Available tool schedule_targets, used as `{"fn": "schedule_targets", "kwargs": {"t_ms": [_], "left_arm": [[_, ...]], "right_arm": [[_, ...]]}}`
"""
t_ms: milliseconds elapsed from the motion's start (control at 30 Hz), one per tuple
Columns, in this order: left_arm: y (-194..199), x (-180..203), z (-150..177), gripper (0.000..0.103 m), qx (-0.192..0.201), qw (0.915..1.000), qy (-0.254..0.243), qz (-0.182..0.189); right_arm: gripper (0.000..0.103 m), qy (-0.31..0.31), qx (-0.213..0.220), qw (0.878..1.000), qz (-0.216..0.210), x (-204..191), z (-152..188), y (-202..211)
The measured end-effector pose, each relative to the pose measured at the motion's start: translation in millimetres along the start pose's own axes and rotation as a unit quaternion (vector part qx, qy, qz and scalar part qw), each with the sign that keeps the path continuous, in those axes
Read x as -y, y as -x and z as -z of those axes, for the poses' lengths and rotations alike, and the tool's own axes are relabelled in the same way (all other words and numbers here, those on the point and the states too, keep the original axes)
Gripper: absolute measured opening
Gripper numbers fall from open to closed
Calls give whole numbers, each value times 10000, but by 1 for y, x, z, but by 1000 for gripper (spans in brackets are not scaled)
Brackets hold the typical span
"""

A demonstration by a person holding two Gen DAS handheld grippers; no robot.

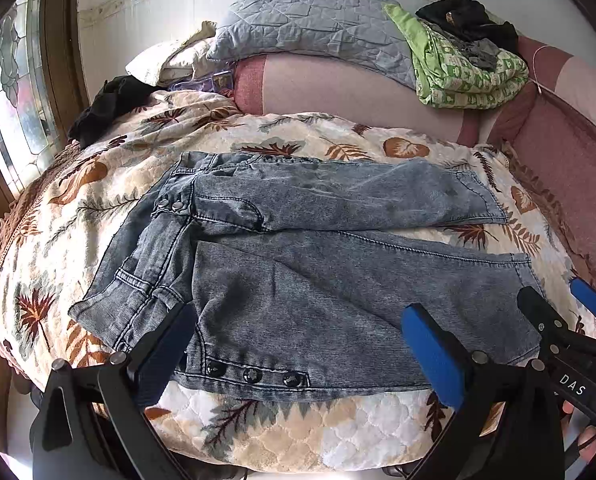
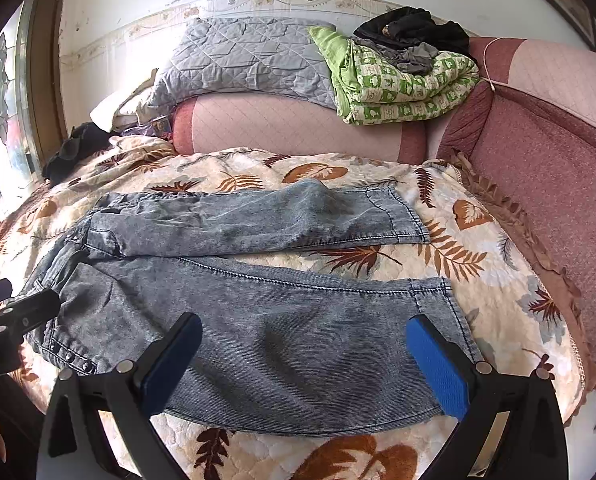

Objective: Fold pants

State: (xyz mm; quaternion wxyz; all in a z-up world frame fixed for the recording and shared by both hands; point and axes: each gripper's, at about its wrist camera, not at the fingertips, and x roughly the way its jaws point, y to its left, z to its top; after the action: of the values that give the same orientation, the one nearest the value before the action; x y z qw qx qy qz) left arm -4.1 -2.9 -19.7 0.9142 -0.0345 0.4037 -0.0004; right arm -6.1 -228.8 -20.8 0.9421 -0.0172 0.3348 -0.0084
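Cream quilted bedspread with brown leaf print (image 1: 110, 208) covers the bed; grey acid-washed denim pants (image 1: 298, 280) lie flat on it, waist to the left, both legs spread apart toward the right. Left gripper (image 1: 301, 344), blue-padded, jaws wide apart, hovers at the waist's near edge, holding nothing. Right gripper (image 2: 305, 356), likewise spread and empty, over the near leg.

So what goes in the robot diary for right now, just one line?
stage: not folded | pants: flat on quilt, legs apart | left gripper: open, over waist | right gripper: open, over near leg

Pants (image 1: 298, 264) waistband corner behind the left claw (image 1: 298, 344) finger; bedspread (image 2: 477, 248) cut off below.
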Motion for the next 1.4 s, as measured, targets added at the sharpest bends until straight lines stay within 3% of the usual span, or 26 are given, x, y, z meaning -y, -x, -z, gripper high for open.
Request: {"fn": "schedule_targets", "kwargs": {"t_ms": [367,567,700,800,1033,1133,1400], "left_arm": [[-2,0,-2,103,-42,10000,26,-7],[-11,-23,-5,103,-220,9989,289,290],[-30,-59,-14,103,-471,9952,697,493],[-42,-81,-28,103,-541,9945,690,564],[-67,-131,-80,103,-515,9819,1180,1389],[-92,-155,-109,103,-619,9787,1460,1307],[-186,-199,-177,103,-1063,9809,1576,419]], "right_arm": [[103,0,-4,10000,12,2,0,-2],[103,-64,-172,9997,-187,13,-5,-8],[103,-404,-276,9978,-447,42,-14,-17],[103,-579,-306,9967,-471,70,-33,-30],[103,-1106,-726,9882,-773,139,-97,-99],[103,-1304,-988,9826,-879,164,-128,-139],[96,-1093,-1682,9777,-619,192,-178,-255]]}}
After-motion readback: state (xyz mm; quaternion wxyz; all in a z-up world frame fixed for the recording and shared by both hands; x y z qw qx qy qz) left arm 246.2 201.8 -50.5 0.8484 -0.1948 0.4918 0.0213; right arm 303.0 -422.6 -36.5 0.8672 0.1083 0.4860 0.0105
